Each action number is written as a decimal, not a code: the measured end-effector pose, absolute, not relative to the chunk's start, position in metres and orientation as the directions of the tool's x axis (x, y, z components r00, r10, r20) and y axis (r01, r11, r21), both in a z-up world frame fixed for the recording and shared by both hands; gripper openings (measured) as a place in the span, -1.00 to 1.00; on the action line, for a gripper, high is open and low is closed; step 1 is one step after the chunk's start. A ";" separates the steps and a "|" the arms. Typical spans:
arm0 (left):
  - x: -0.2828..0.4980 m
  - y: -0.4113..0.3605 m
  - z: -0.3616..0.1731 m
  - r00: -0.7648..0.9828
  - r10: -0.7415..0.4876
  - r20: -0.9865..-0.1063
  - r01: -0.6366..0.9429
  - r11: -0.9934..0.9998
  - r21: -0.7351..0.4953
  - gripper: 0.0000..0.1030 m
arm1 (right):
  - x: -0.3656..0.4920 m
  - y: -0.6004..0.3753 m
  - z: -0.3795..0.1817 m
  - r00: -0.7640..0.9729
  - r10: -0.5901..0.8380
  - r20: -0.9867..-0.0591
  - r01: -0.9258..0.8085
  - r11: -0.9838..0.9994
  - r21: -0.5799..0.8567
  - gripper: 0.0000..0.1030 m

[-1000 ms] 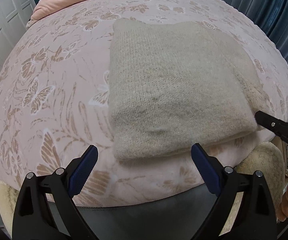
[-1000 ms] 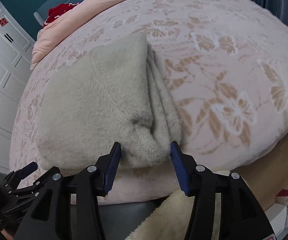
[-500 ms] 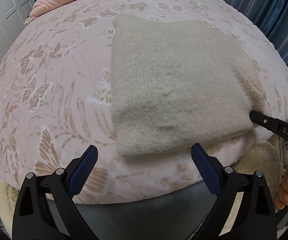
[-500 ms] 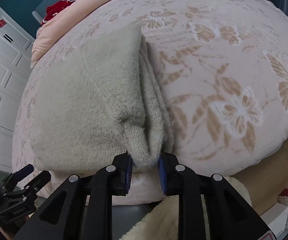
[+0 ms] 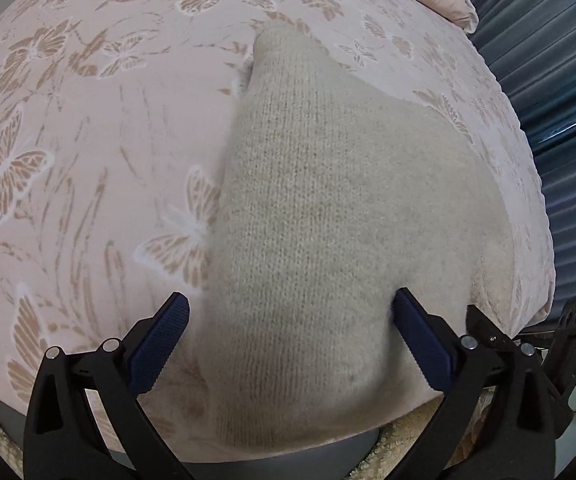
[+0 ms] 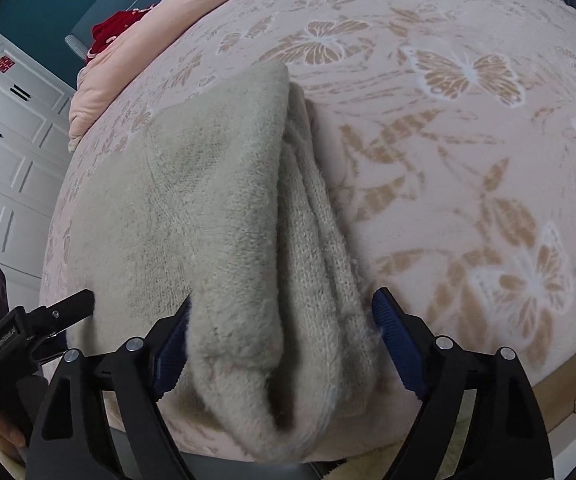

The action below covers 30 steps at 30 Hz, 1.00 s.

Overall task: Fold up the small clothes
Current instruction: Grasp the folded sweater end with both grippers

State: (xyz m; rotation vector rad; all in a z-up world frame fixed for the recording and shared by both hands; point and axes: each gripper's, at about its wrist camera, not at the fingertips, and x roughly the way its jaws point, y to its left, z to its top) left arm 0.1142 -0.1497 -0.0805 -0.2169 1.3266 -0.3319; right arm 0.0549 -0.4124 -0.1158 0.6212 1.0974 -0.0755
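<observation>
Right gripper (image 6: 280, 332), clamped on the folded sweater (image 6: 208, 220) moments ago, is opening; left gripper (image 5: 288, 340), jaws opening, now straddles its edge.

The folded sweater (image 5: 328, 220) is fuzzy beige knit wool, matt, its ribbing plain to see. Under it the bedspread (image 5: 88, 140) is soft pink plush with velvety tan butterflies. The left gripper (image 5: 288, 344) is matt black plastic with silvery metal rivets and blue, finely ridged rubbery pads (image 5: 160, 344).
</observation>
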 end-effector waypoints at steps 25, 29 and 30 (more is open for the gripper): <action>0.129 -0.162 -0.080 0.130 -0.446 -0.886 0.179 0.889 -0.422 0.52 | 0.061 -0.415 -0.108 0.511 0.388 -0.767 0.340 0.729 0.595 -0.25; 0.131 -0.144 -0.083 0.092 -0.512 -0.854 0.143 0.855 -0.498 0.62 | 0.059 -0.418 -0.120 0.503 0.422 -0.755 0.360 0.691 0.626 -0.14; 0.132 -0.141 -0.089 0.085 -0.512 -0.855 0.118 0.857 -0.502 0.75 | 0.060 -0.418 -0.124 0.500 0.429 -0.752 0.369 0.680 0.633 -0.02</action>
